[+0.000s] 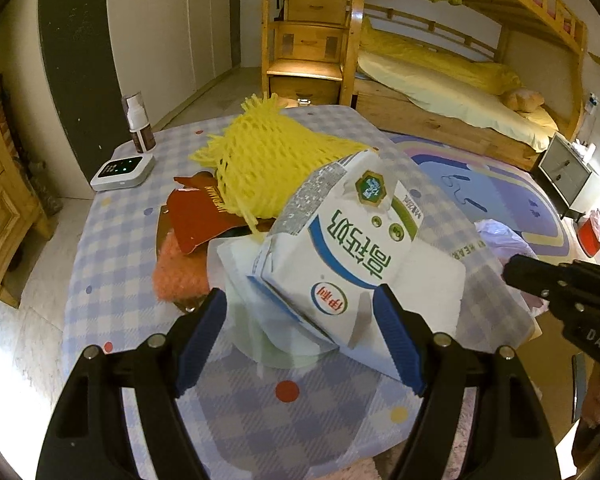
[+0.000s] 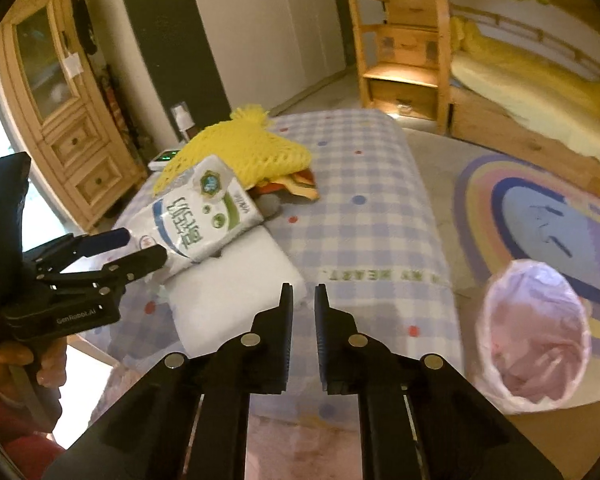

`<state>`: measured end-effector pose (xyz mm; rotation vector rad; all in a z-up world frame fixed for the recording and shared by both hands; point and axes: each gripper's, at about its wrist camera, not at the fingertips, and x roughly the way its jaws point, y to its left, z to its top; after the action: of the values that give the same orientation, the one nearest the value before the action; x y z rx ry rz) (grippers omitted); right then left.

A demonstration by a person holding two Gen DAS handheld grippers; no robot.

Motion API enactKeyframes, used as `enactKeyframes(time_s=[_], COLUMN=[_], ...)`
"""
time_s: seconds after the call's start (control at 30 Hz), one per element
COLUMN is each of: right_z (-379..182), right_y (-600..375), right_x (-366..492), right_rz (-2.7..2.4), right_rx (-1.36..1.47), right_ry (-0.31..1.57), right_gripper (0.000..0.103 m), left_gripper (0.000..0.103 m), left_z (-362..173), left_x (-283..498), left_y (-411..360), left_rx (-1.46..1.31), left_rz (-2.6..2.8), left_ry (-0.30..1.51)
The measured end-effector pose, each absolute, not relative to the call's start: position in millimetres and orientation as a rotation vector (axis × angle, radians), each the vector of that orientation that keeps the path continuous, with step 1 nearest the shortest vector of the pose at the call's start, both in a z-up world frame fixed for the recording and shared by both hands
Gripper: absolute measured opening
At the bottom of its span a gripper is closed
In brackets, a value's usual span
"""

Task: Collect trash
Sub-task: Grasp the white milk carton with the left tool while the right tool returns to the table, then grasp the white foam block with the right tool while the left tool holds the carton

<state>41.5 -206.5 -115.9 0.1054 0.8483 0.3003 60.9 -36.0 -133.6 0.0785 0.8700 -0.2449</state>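
Left gripper [image 1: 300, 336] stood spread around the milk carton [image 1: 340, 248] on the tabletop [image 1: 100, 300]; right gripper [image 2: 303, 304] nearly pressed together, empty. Squeezing the carton's lower body squarely looked safest.

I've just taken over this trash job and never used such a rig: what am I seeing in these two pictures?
A person holds a two-finger gripper in each hand; each picture comes from a camera on one gripper. The left gripper stands open around a milk carton, which lies on a white packet on the checked table. Behind lie yellow foam netting and a red wrapper. The right gripper is nearly shut and holds nothing. A lined bin stands on the floor beside the table.
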Motion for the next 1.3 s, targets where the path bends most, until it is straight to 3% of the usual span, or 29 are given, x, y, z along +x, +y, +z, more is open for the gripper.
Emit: enactKeyframes(time_s=[0.57,0.83,0.93,1.23,1.27,1.3], right_z=[-140.9,-141.6,-140.3,-116.7,-112.5,-109.1], right_y=[-174.3,-175.1,-174.0,-181.8,-182.6,-182.7], right_x=[59.5,60.9,60.7,43.4,40.1,37.2], right_rz=[0.358,0.36,0.354,0.323,0.324,0.323], right_rx=[0.036,0.043,0.039,0.044,0.048,0.048], right_ry=[0.932,0.938,0.934,0.87,0.86,0.854], right_gripper=[0.007,0.007,0.007,0.01,0.012,0.021], left_gripper=[0.073,0.049,0.044,0.039,0.039,0.039], left_z=[-148.9,-134.5,-123.1,-92.5,-88.3,-84.6], left_x=[81.9,75.4,63.1,40.1,37.9,36.8], left_y=[-31.5,-27.9,-33.9,-34.1,-32.3,-28.5], left_rx=[-0.033,-0.083,-0.047,-0.003,-0.009,-0.015], left_rz=[-0.334,-0.357,-0.35,-0.334,-0.333,-0.33], left_ry=[0.882,0.833,0.777,0.662,0.649,0.635])
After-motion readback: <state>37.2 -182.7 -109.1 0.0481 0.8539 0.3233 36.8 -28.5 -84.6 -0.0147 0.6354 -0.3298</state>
